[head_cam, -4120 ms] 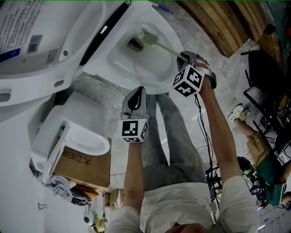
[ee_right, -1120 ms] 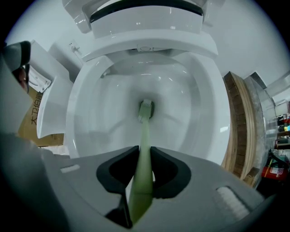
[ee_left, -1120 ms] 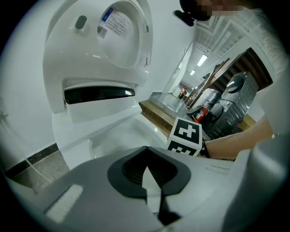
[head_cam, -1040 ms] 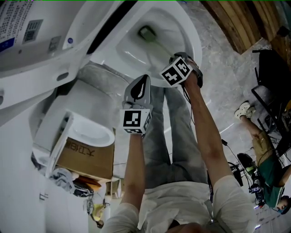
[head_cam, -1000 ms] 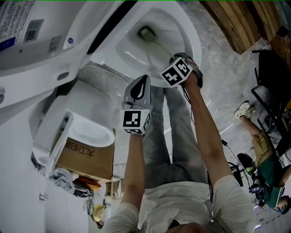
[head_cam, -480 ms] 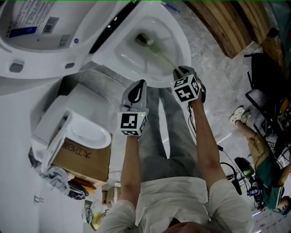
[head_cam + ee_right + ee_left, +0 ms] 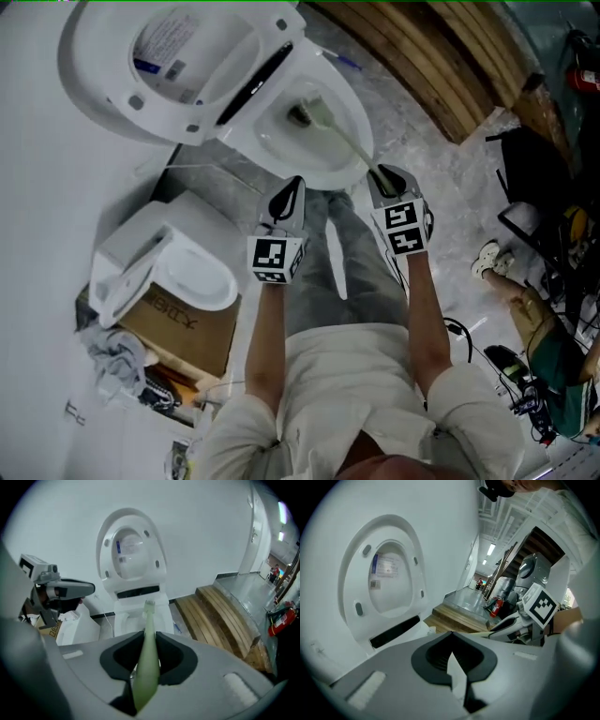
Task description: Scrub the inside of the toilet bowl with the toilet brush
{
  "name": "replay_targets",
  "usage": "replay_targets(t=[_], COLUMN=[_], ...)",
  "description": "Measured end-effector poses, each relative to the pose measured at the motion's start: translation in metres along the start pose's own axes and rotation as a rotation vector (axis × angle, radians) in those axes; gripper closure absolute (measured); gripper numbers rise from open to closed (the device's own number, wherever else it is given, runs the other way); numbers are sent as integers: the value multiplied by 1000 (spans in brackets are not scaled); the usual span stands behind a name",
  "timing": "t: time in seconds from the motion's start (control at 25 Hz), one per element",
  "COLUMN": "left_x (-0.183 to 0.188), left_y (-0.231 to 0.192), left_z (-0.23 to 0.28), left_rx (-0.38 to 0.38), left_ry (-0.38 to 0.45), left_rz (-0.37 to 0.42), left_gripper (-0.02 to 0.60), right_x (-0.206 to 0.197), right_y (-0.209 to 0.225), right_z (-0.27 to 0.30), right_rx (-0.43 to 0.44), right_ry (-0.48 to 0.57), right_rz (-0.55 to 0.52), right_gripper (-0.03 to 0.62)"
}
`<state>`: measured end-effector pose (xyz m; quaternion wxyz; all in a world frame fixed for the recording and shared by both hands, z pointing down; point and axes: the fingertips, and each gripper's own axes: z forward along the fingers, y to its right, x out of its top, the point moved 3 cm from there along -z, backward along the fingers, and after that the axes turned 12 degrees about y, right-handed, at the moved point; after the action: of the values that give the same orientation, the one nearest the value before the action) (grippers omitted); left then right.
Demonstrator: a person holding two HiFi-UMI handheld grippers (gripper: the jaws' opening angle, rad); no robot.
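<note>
Right gripper view shows the right gripper (image 7: 147, 660) clamped on the pale green handle of the toilet brush (image 7: 148, 620). The handle runs straight out ahead of the jaws, with its bristled head down inside the toilet bowl (image 7: 281, 145). The head seems to be near the drain, though it is small in the head view. To scrub well, hold the clamp firm, press the bristles on the porcelain and sweep round the wall and under the rim. The left gripper (image 7: 285, 192) hangs just short of the bowl, jaws together on nothing.
</note>
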<state>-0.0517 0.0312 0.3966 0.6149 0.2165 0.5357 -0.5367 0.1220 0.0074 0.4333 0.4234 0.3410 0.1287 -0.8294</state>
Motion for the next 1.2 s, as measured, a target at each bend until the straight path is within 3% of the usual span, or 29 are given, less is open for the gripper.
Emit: replay_targets(t=[0.2, 0.36, 0.64, 0.8, 1.2], left_x=[60, 102, 175, 210, 244], left_y=[23, 38, 64, 70, 74], left_z=[-22, -39, -63, -75, -80], left_rx=[-3, 5, 8, 12, 6], left_ry=[81, 148, 262, 330, 367], left_rz=[49, 45, 121, 139, 203], left_gripper=[561, 562, 563, 563, 563], right_x=[55, 86, 146, 181, 241], right_y=[-7, -10, -18, -22, -34], right_z=[-67, -112, -176, -195, -207], right_rx=[12, 11, 72, 92, 123], right_ry=[162, 302, 529, 606, 706], right_rz=[-17, 5, -20, -70, -141], right_gripper=[509, 510, 510, 510, 510])
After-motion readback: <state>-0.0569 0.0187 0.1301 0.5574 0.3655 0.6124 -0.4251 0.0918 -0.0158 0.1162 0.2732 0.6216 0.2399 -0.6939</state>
